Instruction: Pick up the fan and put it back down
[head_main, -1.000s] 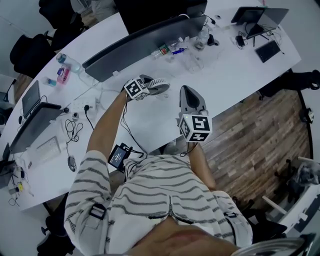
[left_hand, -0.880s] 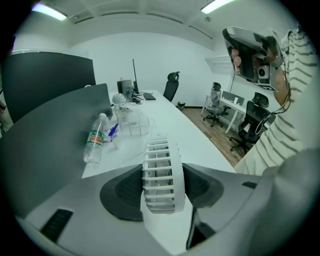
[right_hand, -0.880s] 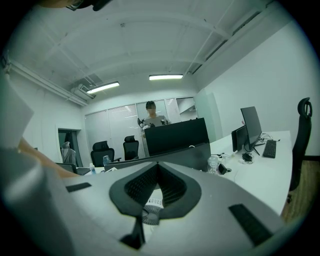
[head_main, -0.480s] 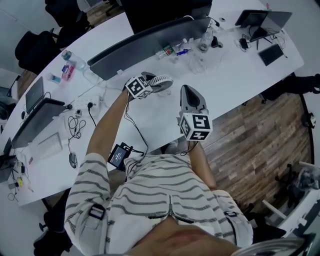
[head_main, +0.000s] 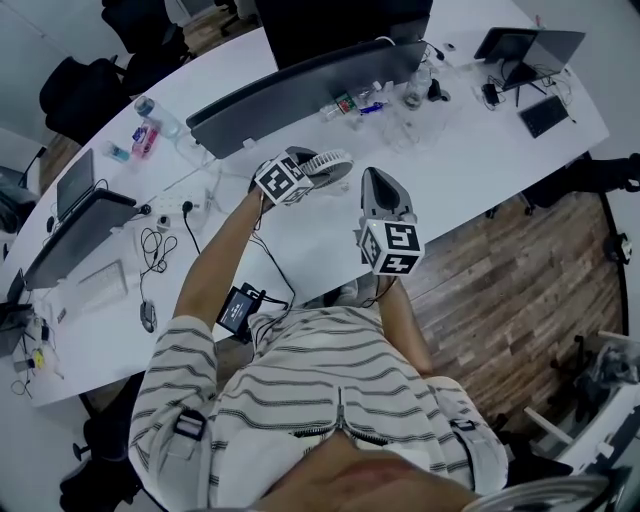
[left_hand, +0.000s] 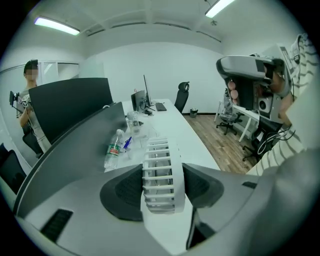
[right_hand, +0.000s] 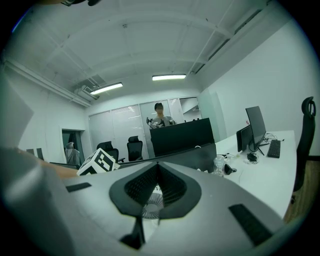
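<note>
White slatted fan (head_main: 328, 163) clamped edge-on in left gripper (left_hand: 162, 192), over the desk (head_main: 470, 150), at 11 o'clock of the closed, empty right gripper (head_main: 378, 190). Risk: narrow rim grip, so the fan could pivot or slip; a careless set-down may tip it.

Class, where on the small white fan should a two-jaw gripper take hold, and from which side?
Grip the fan across its slim grille housing, one pad on each flat face, coming edge-on at the rim, as the left gripper does: that thin disc fits between jaws.
</note>
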